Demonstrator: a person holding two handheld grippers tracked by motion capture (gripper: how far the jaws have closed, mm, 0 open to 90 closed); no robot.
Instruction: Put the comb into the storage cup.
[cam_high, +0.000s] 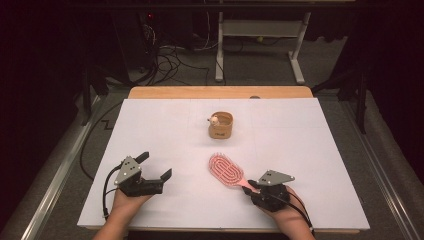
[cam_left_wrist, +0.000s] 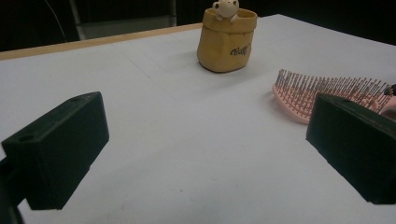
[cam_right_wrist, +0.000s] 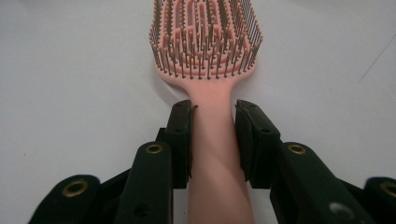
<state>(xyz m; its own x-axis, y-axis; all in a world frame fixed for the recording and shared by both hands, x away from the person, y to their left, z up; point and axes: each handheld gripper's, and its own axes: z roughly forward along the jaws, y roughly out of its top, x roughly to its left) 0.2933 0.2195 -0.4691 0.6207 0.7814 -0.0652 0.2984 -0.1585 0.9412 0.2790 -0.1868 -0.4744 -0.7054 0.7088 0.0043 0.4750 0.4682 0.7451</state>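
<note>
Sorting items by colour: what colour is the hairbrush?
Pink hairbrush, seen best in the right gripper view.

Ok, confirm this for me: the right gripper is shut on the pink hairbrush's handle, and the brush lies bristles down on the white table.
Not quite. The right gripper is shut on the handle of the pink hairbrush, but the brush lies bristles up, not down, on the white table. The right gripper view shows the bristles standing upward from the brush head, and the left gripper view shows the same.

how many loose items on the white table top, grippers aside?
2. A pink hairbrush lies near the front right, bristles up, its handle between the right gripper's fingers. A small tan pouch with a little figure at its rim stands further back, near the middle. Nothing seems hidden.
</note>
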